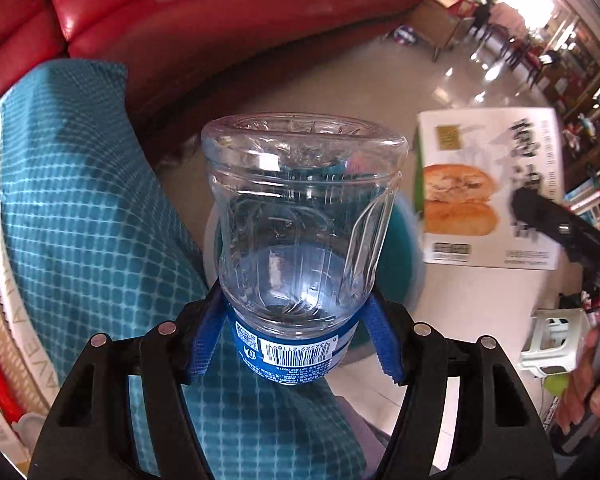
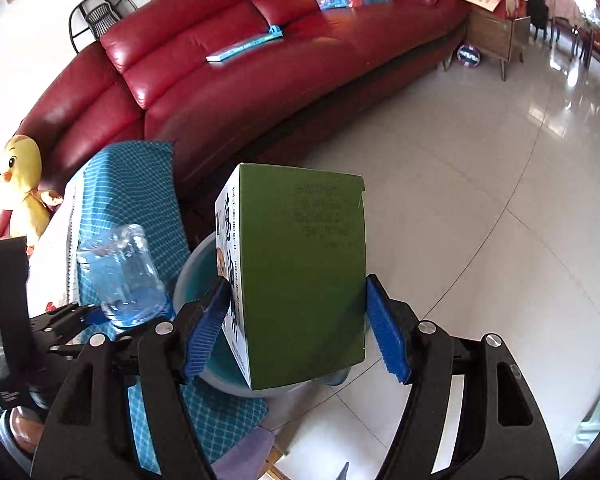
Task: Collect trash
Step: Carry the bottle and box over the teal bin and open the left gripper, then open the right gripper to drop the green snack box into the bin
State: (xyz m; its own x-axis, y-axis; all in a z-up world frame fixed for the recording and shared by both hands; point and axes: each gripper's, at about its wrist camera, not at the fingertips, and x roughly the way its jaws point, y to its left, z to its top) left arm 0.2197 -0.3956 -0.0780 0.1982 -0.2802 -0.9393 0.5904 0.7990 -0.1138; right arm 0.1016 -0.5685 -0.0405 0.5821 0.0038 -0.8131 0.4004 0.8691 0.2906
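A: Where does the trash sit right now?

B: Both pieces are in the air. The empty plastic bottle (image 1: 304, 240) is pinched near its labelled end by the left gripper (image 1: 296, 340), base pointing away from the camera. The food box (image 2: 296, 276), green on one face and printed with buns on another, is clamped across its width by the right gripper (image 2: 300, 320). Both hang above a round teal bin (image 2: 196, 268) that stands on the tiled floor (image 2: 480, 200) beside a teal checked cloth (image 1: 80, 200).

A: What could go wrong from here, as you judge it?

B: The bottle is smooth and thin-walled, so it may squirm out of the pads or buckle if squeezed harder. The box looks wide against the bin's mouth; let go off-centre and it could catch the rim and tip onto the floor. The two grippers are also near each other, so dropping both loads together risks a knock.

A: And the tongs themselves?

B: The left one's blue pads (image 1: 206, 344) press either side of the bottle, spread only as wide as the bottle. The right one is spread much farther, its pads (image 2: 386, 328) flat against opposite sides of the box. Neither touches the bin or the red sofa (image 2: 260, 80) behind.
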